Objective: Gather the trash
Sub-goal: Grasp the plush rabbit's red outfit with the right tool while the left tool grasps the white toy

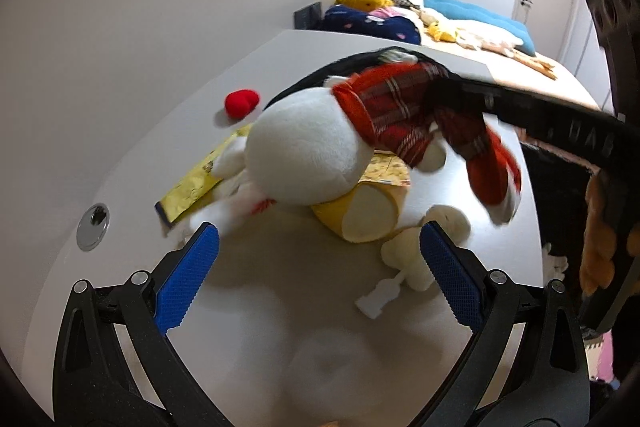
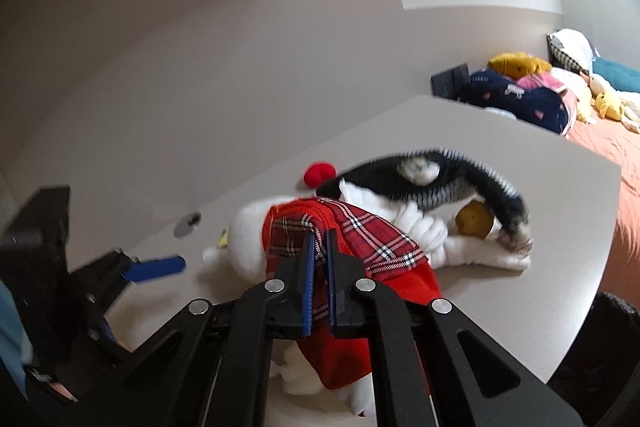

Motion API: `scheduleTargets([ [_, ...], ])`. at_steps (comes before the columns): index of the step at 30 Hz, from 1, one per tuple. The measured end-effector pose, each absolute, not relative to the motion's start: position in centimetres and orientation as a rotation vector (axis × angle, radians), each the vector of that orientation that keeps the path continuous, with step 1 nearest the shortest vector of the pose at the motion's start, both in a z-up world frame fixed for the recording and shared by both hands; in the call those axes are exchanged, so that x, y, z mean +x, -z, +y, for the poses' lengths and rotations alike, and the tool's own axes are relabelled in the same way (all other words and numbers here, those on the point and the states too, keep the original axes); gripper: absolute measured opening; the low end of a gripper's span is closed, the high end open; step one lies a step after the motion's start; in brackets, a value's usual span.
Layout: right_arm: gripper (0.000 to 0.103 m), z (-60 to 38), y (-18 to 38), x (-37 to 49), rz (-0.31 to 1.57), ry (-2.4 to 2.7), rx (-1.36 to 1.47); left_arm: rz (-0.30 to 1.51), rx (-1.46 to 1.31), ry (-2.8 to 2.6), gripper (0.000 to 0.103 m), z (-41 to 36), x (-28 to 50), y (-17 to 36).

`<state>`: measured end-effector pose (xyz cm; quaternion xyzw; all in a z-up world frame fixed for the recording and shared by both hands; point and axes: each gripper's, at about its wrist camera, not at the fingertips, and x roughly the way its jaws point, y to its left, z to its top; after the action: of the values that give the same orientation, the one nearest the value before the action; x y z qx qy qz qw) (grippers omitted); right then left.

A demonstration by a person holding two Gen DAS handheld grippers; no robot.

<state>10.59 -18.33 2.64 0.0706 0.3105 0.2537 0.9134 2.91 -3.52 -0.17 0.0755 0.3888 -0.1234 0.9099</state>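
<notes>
A white plush toy (image 1: pixel 304 155) in a red plaid garment (image 1: pixel 400 107) lies on the grey table (image 1: pixel 260 307). My right gripper (image 2: pixel 320 239) is shut on the plaid cloth (image 2: pixel 360 227) and reaches in from the right in the left wrist view (image 1: pixel 520 111). My left gripper (image 1: pixel 320 243) is open and empty just in front of the plush. A yellow wrapper (image 1: pixel 196 183) lies partly under the plush. A small white plastic piece (image 1: pixel 378 297) lies near my right blue pad. The left gripper's blue pad (image 2: pixel 156 269) shows at the left in the right wrist view.
A red heart-shaped plush (image 1: pixel 240 103) lies at the back. A black-and-white striped plush (image 2: pixel 440 183) lies behind the white one. A round metal grommet (image 1: pixel 93 227) sits in the table at the left. A bed (image 1: pixel 520 67) with pillows and toys stands beyond the table.
</notes>
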Motion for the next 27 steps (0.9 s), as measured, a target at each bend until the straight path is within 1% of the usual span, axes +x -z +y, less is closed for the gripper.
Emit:
scheduleTargets([
  [9, 0.006, -20.2, -6.9, 9.1, 0.535, -0.510, 0.183, 0.770, 0.249, 0.367, 0.097, -7.1, 1.6, 0.2],
  [16, 0.006, -23.6, -9.6, 7.3, 0.460, -0.445, 0.196, 0.781, 0.291, 0.433, 0.097, -9.5, 1.6, 1.5],
  [17, 0.006, -24.2, -9.7, 7.1, 0.456, -0.432, 0.201, 0.781, 0.296, 0.437, 0.096, -9.8, 1.7, 1.7],
  [19, 0.006, -25.3, -9.7, 6.5, 0.451, -0.410, 0.213, 0.786, 0.310, 0.452, 0.090, -10.3, 1.4, 2.2],
  [20, 0.006, -25.8, -9.6, 6.3, 0.450, -0.402, 0.217, 0.797, 0.325, 0.449, 0.083, -10.5, 1.4, 2.5],
  [21, 0.006, -26.3, -9.6, 6.1, 0.449, -0.394, 0.221, 0.813, 0.347, 0.437, 0.080, -10.8, 1.6, 3.1],
  [27, 0.006, -29.0, -8.9, 5.2, 0.445, -0.348, 0.252, 0.877, 0.312, 0.424, 0.075, -10.0, 2.7, 4.3],
])
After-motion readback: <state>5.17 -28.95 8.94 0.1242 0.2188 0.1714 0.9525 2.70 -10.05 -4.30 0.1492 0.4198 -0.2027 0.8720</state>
